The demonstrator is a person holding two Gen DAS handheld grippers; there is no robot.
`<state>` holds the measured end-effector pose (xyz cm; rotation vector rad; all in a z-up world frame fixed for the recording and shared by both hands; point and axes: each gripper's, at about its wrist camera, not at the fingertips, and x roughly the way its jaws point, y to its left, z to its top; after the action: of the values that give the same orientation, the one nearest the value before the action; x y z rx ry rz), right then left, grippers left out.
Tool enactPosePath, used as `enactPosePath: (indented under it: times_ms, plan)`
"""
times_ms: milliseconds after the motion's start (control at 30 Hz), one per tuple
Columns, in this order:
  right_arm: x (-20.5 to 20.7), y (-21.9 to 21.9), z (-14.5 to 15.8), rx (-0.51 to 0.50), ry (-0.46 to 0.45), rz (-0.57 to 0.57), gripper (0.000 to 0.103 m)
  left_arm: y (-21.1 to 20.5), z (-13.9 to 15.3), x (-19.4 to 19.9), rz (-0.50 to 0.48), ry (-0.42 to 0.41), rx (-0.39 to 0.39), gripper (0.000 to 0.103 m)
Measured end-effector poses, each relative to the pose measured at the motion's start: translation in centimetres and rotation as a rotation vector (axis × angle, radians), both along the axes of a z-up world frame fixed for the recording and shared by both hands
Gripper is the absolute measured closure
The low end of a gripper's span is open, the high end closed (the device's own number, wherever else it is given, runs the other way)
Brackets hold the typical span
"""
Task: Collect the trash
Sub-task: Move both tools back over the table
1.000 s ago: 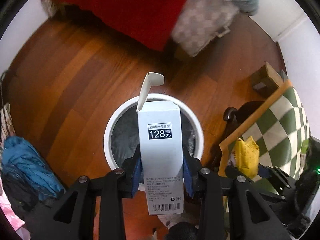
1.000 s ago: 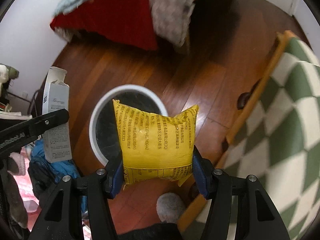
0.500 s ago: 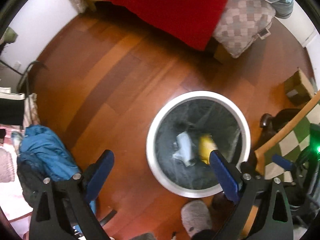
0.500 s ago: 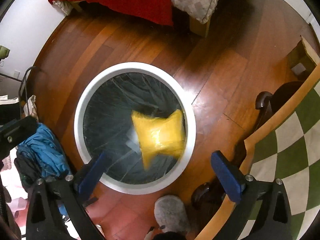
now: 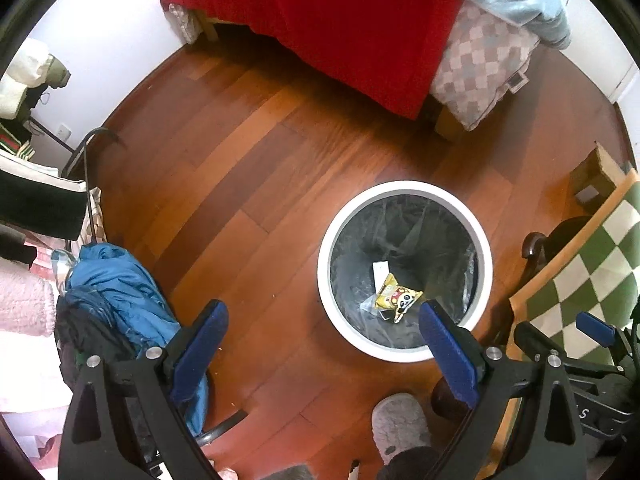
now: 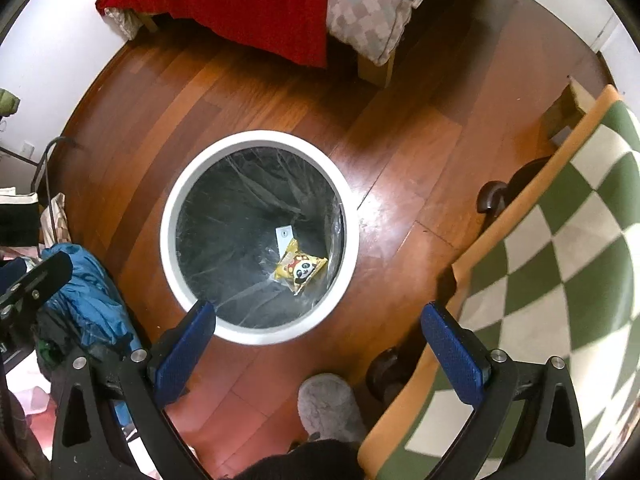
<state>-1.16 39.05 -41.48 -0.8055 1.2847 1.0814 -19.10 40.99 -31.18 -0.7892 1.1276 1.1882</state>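
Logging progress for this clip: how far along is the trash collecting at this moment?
Done: the yellow snack packet and the white carton lie at the bottom of the lined white bin. In hand: nothing; the left gripper and right gripper both stand open and empty above the floor beside the bin. Left: no other loose trash shows on the wooden floor, so this drop looks complete.

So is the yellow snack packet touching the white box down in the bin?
Touching. In the right wrist view the yellow snack packet lies across the lower end of the white box at the bottom of the white bin, with no gap between them.
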Motion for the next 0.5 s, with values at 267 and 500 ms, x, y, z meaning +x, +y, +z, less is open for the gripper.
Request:
enactPosePath:
  times_ms: [267, 500]
  plan:
    - [0.0, -3.9, 5.9, 0.082, -0.003, -0.031, 0.000, -3.8, 5.1, -1.0, -0.015, -0.030, 0.069, 0.006]
    - [-0.4, -8.6, 13.3, 0.207, 0.007, -0.043, 0.000, -8.3, 11.1, -1.4, -0.039, -0.067, 0.163, 0.006]
